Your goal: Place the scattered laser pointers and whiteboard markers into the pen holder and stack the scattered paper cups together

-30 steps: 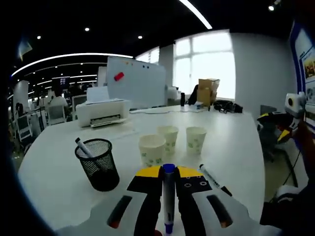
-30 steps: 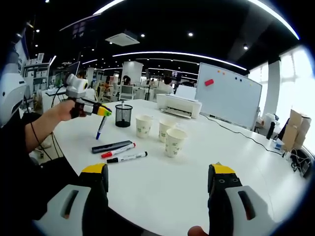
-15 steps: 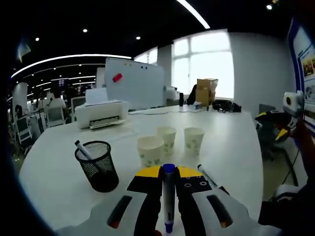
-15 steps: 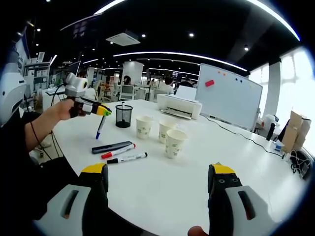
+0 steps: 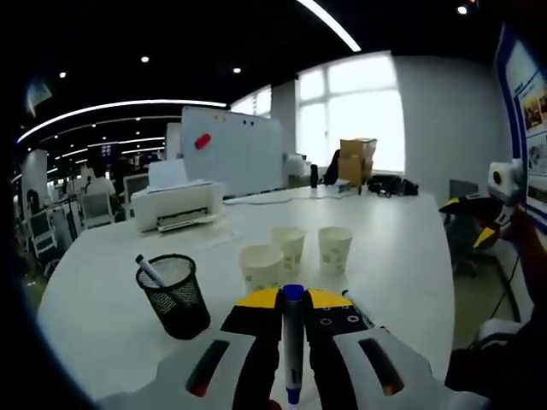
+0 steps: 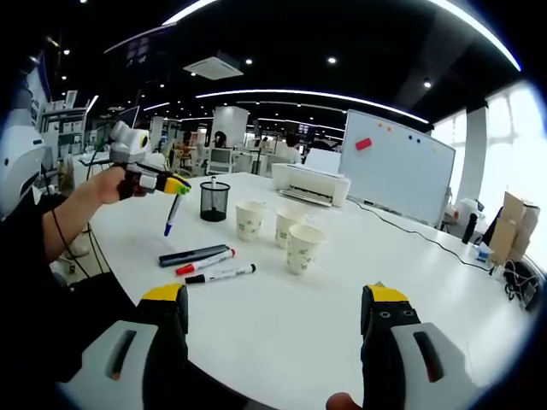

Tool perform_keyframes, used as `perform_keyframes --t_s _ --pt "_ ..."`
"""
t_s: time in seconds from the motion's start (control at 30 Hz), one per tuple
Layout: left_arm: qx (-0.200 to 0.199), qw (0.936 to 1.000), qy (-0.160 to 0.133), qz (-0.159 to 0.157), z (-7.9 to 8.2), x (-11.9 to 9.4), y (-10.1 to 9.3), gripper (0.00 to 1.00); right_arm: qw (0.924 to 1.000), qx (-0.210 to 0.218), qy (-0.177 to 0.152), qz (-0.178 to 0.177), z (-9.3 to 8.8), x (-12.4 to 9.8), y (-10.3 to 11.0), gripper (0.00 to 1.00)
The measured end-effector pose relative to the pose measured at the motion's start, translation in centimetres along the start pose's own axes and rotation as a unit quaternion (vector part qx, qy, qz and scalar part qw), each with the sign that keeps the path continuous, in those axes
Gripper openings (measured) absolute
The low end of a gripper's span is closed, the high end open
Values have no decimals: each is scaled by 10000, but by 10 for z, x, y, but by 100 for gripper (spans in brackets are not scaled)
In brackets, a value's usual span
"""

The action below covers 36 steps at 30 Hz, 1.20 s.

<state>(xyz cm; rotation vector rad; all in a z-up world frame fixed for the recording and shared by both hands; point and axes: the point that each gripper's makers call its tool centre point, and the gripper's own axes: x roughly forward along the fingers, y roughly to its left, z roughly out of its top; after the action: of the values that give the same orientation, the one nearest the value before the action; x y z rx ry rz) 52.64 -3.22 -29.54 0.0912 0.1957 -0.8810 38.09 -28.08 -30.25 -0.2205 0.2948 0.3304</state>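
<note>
Blue is the cap of the marker [image 5: 293,342] that the left claw [image 5: 293,318] grips tight, its long side running along the jaws. The black mesh pen holder [image 5: 176,295] stands on the white worktop [image 5: 102,316], ahead and to the left of that claw, near the worktop's left edge. One marker already stands in it. The right claw [image 6: 278,318] is wide open and holds nothing. Three paper cups [image 6: 249,219] stand apart near the middle.

An open-plan office: a long white table [image 6: 282,316] carries a printer [image 6: 309,184], with a whiteboard [image 6: 395,175] just behind the printer and rows of desks and monitors [image 6: 192,154] beyond it under strip ceiling lights [image 6: 316,96].
</note>
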Motion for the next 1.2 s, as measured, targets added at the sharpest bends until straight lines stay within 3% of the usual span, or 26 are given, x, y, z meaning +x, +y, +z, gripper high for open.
perform_keyframes --t_s 0.77,1.2 --pt "94 9997 -201 42 18 -10 2 15 10000 12 20 12 -2 1 1 78" --pt "204 9991 -312 196 34 -16 15 15 10000 23 8 21 -2 2 1 78"
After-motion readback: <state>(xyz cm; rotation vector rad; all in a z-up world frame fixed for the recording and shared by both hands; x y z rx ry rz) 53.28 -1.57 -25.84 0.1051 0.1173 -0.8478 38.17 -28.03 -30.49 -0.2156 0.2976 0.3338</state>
